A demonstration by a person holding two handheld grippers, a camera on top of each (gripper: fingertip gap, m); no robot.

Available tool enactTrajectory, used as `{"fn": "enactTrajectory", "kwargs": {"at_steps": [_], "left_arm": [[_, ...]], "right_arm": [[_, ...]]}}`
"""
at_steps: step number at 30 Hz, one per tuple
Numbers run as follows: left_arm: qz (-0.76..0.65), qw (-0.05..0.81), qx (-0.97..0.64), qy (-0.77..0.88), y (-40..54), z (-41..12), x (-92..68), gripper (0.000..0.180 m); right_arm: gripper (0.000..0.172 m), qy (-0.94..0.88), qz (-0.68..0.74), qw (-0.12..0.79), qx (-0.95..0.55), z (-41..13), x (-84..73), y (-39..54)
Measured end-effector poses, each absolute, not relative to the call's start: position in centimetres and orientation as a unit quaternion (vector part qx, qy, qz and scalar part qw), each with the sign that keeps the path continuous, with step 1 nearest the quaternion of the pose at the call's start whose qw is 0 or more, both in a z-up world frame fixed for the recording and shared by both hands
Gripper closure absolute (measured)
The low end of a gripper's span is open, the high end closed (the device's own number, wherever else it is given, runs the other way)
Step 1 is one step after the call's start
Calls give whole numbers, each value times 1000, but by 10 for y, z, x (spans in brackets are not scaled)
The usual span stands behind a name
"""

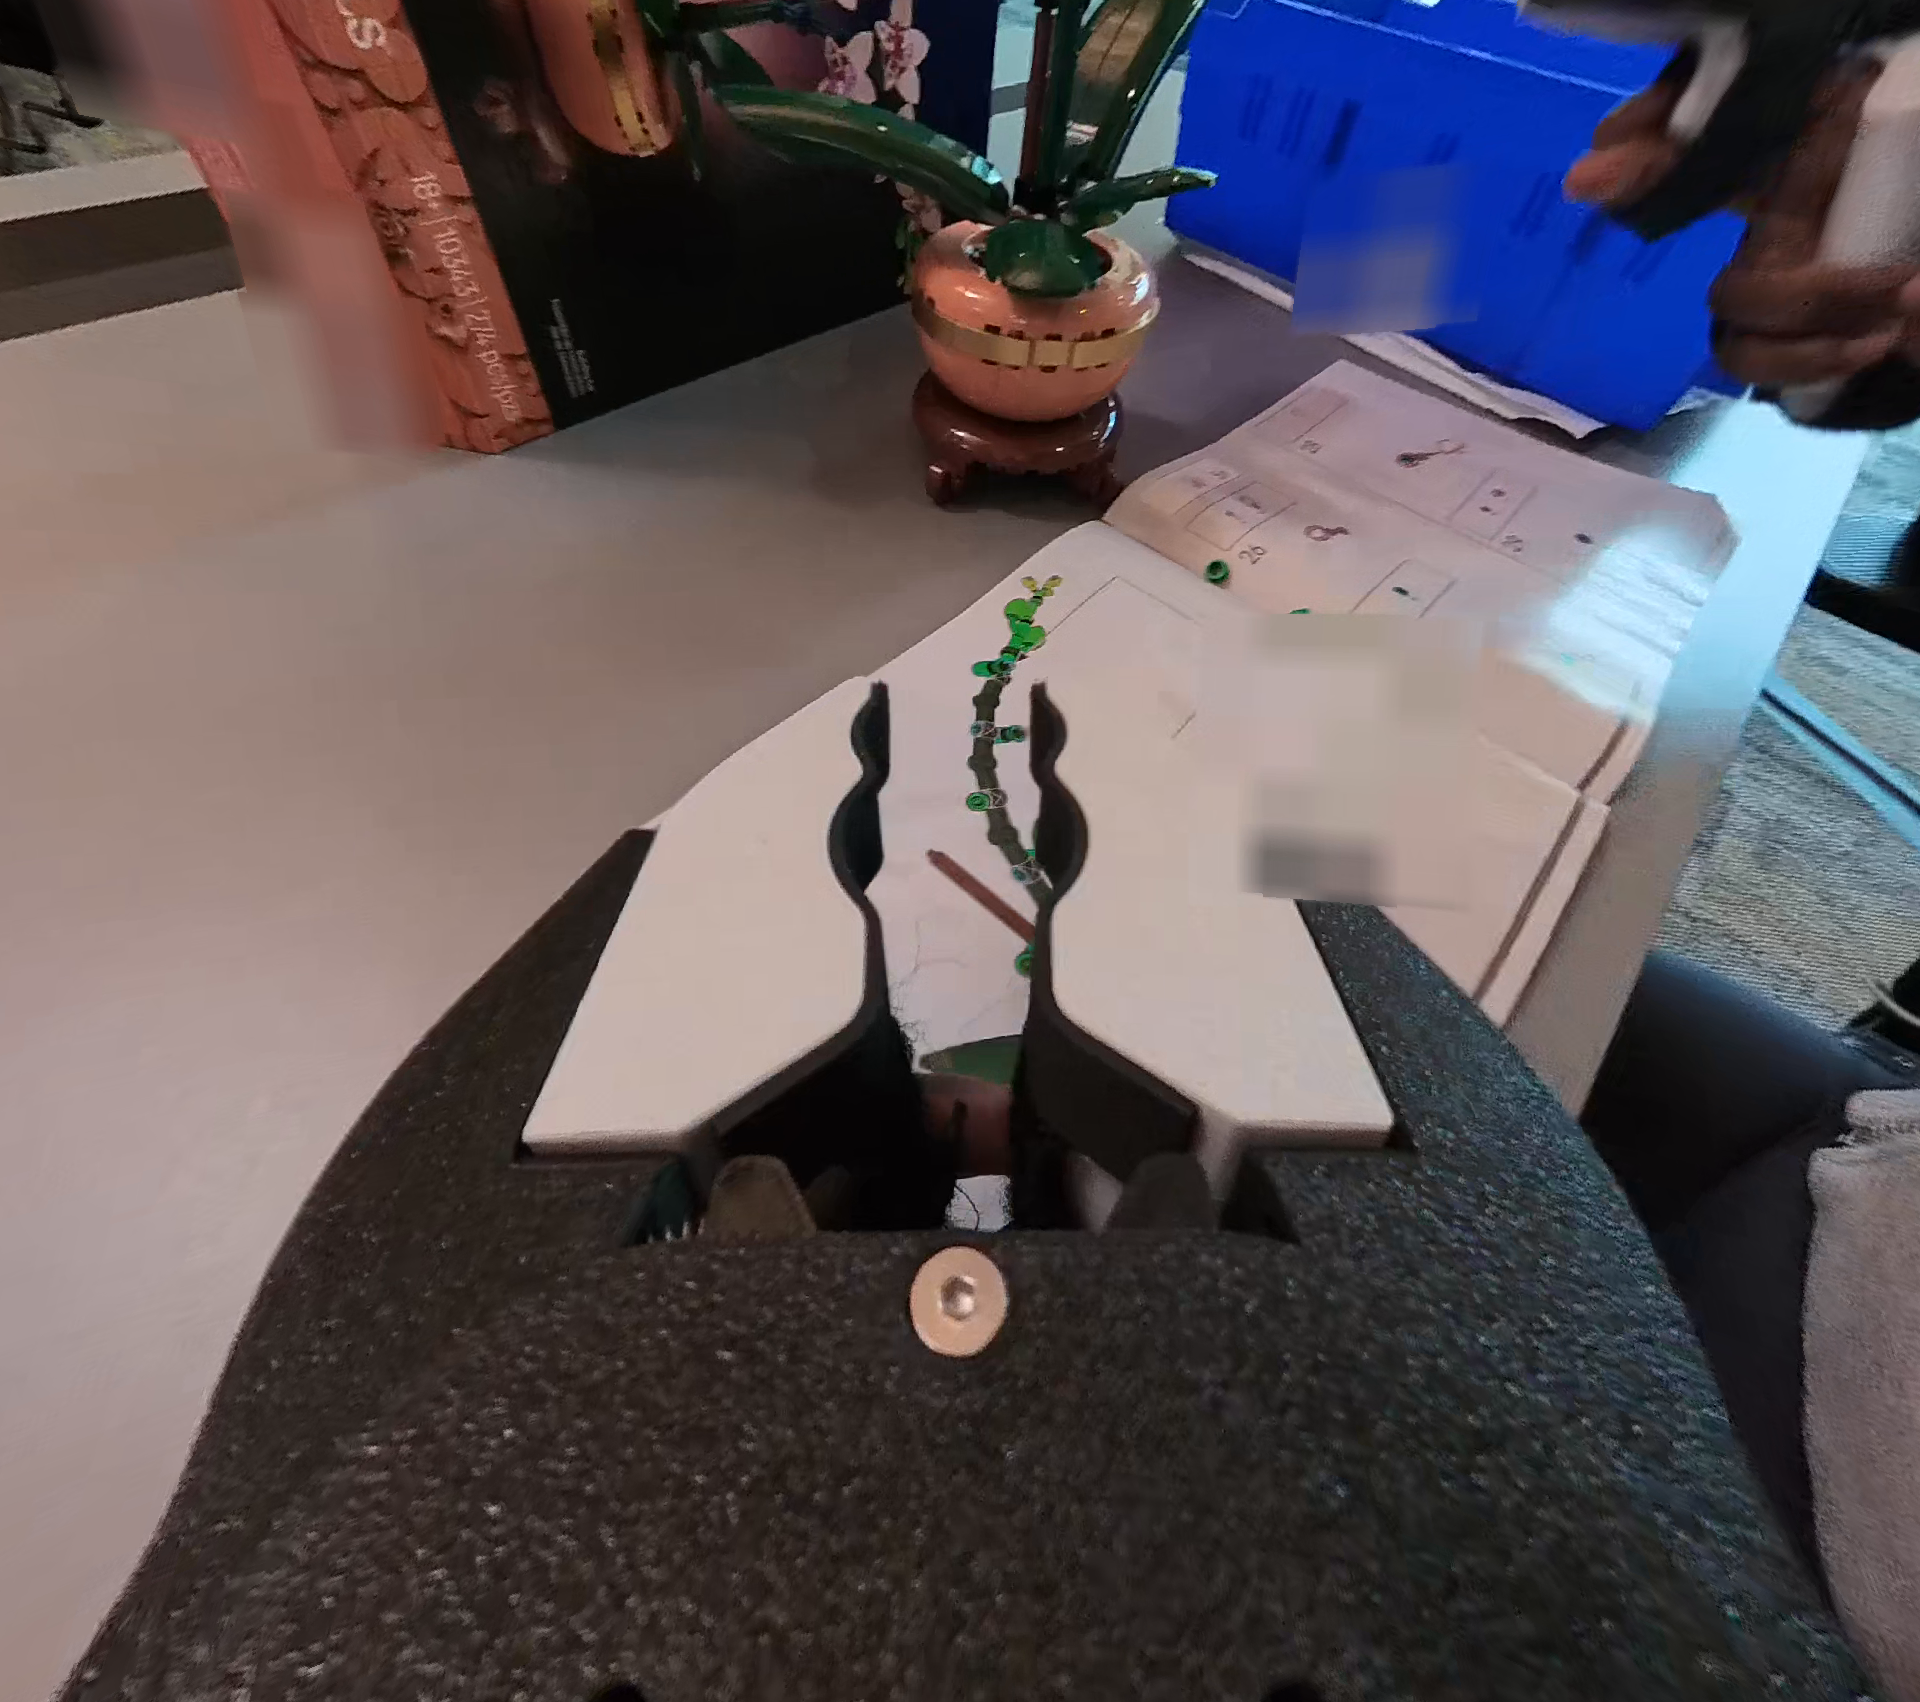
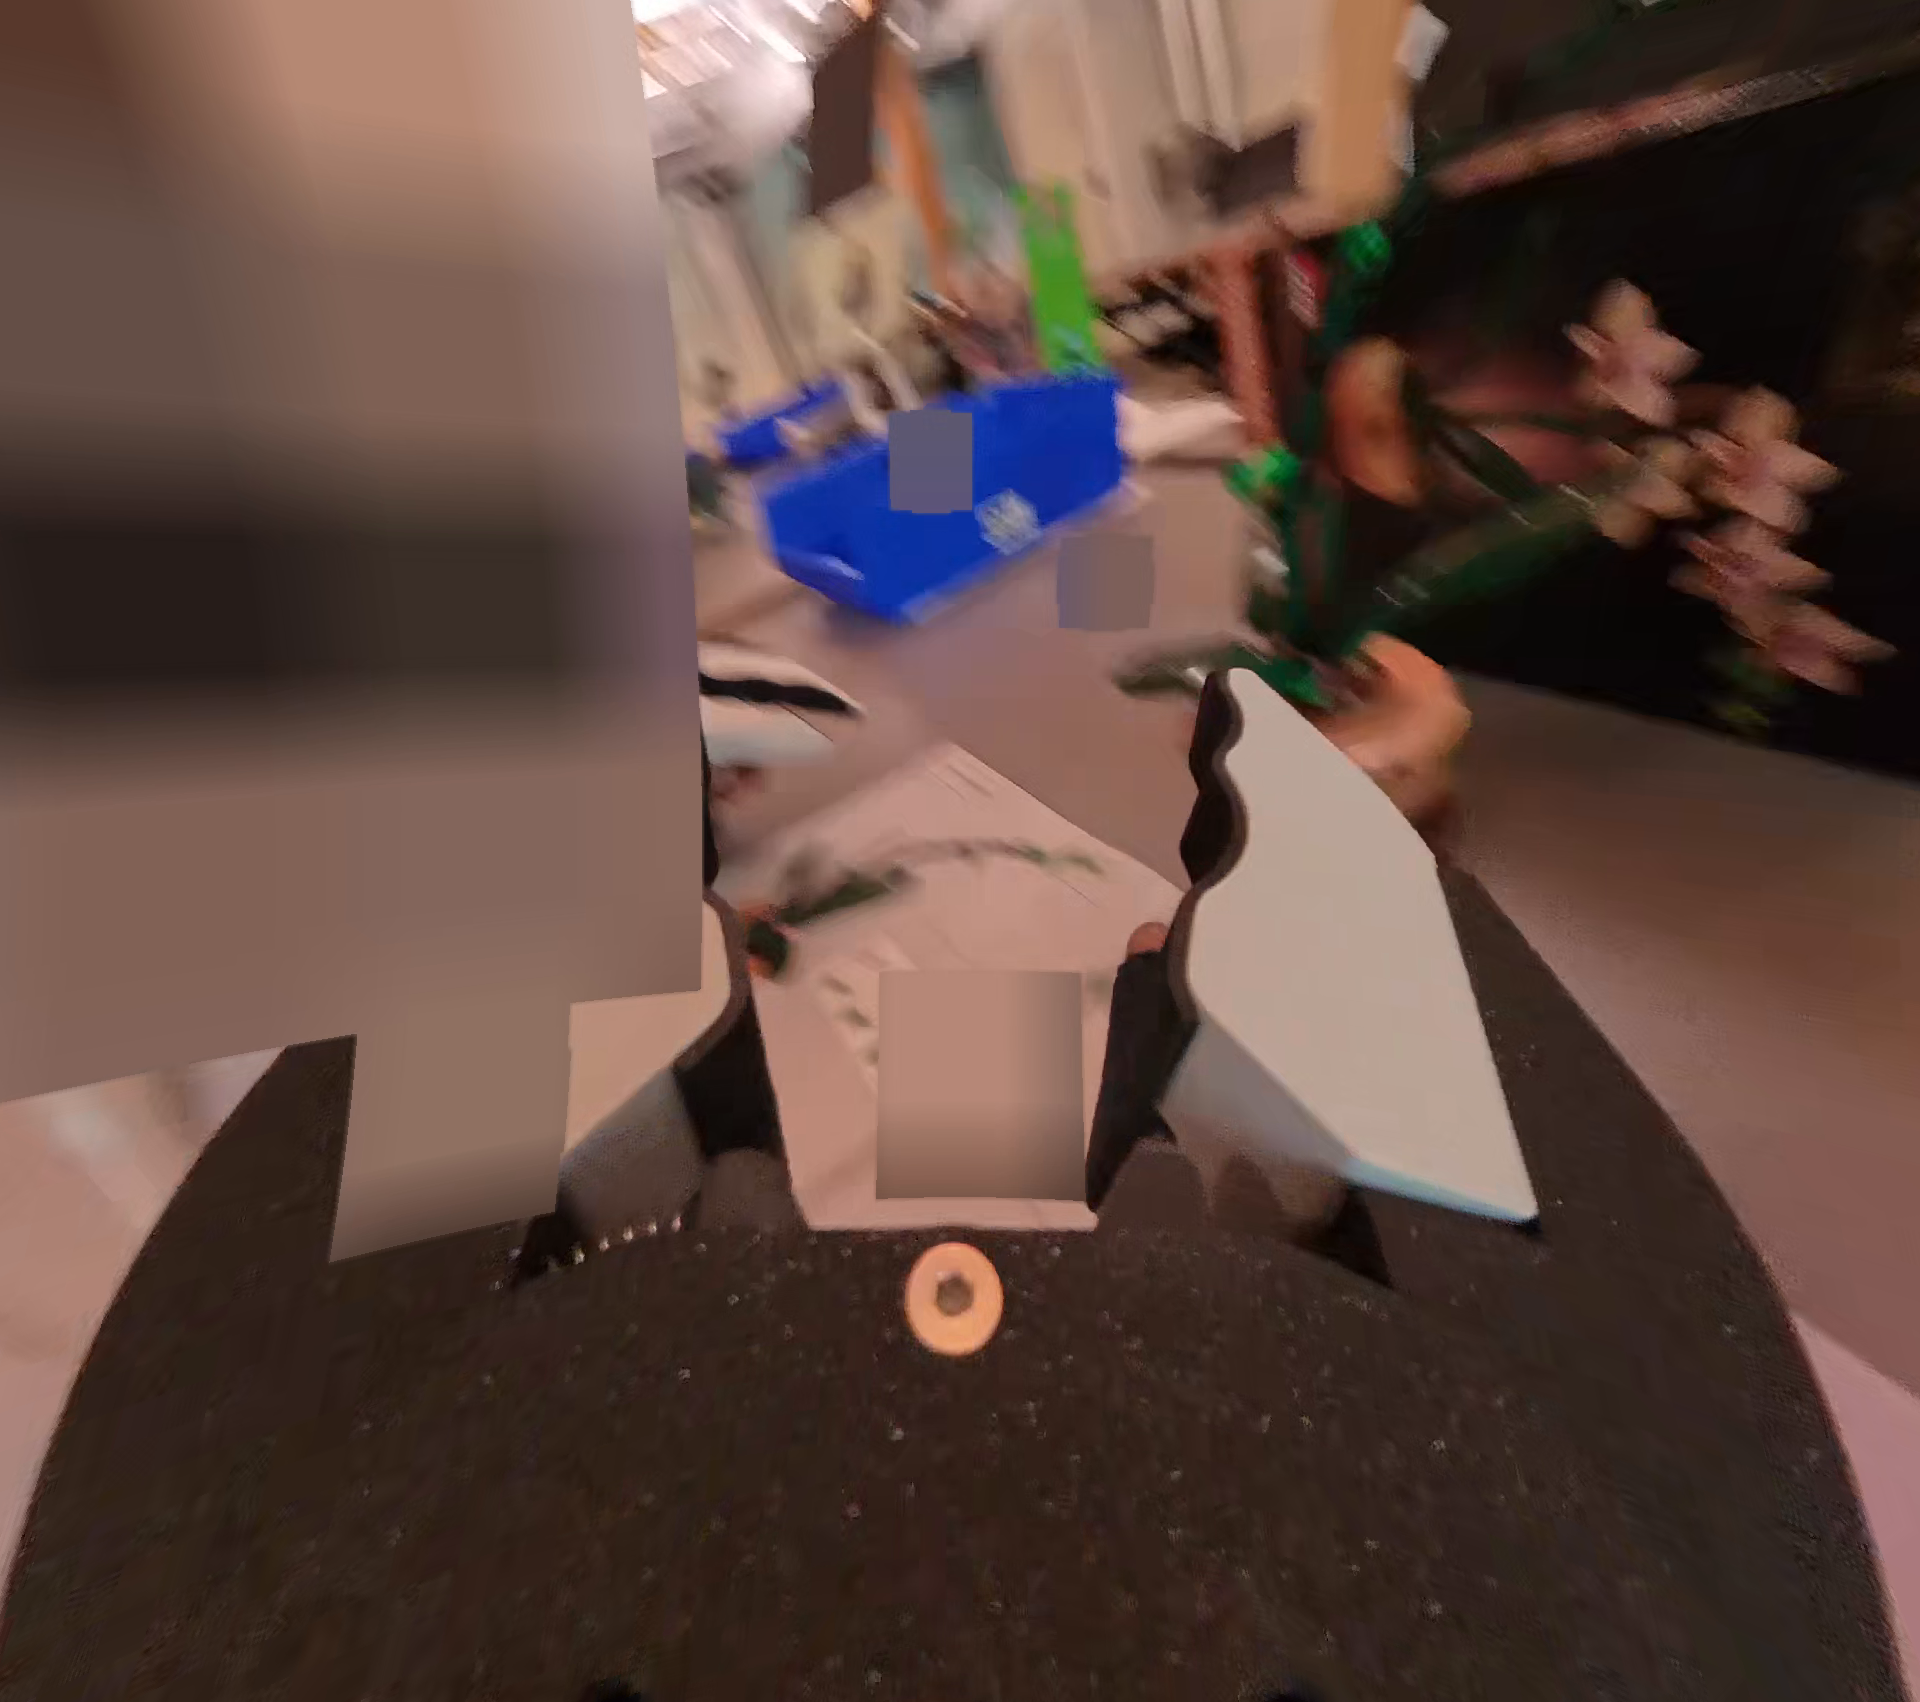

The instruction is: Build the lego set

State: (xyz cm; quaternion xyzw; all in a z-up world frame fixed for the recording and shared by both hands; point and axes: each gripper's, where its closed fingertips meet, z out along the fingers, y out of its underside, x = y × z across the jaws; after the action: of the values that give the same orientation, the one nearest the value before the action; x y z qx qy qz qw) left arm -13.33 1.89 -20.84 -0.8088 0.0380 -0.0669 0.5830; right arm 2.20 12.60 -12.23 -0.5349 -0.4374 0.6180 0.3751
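Black left claw (image 1: pixel 956 696) stands parted over a green stem (image 1: pixel 995 769), its lower end hidden behind one finger. Right claw (image 2: pixel 956 821), half masked at nine o'clock, gapes, seemingly bare; potted plant (image 2: pixel 1382 572) at two o'clock is smeared.

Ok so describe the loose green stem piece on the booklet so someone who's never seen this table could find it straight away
Start at the pink brick-built flower pot on its brown stand, then come down to the open instruction booklet beside it. On the near white page lies the green stem, between the open jaws of the left gripper. Unlike the single small green stud farther up the booklet, it is a long knobbly chain with bright green buds at its tip.
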Motion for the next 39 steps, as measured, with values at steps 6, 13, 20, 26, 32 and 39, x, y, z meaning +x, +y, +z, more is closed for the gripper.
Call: {"fn": "enactTrajectory", "kwargs": {"at_steps": [6, 13, 20, 26, 32, 39], "left_arm": [[-29, 552, -834, -1, 22, -218, -145, 156], [-38, 555, -829, -56, 35, -212, -149, 180], [-74, 541, -837, -16, 40, -227, -140, 173], [-79, 554, -829, -8, 34, -226, -142, 180], [-102, 602, -791, -41, 32, -209, -153, 171], [-121, 600, -789, -58, 33, -211, -153, 155]], "right_arm": [[144, -551, 396, 376, -631, -211, 18, 141], [172, -522, 449, 362, -629, -224, 4, 132], [141, -604, 369, 285, -647, -249, 1, 134], [172, -624, 408, 371, -553, -233, -12, 132], [172, -581, 437, 411, -550, -217, -6, 141], [144, -596, 433, 379, -561, -225, -10, 139]]}}
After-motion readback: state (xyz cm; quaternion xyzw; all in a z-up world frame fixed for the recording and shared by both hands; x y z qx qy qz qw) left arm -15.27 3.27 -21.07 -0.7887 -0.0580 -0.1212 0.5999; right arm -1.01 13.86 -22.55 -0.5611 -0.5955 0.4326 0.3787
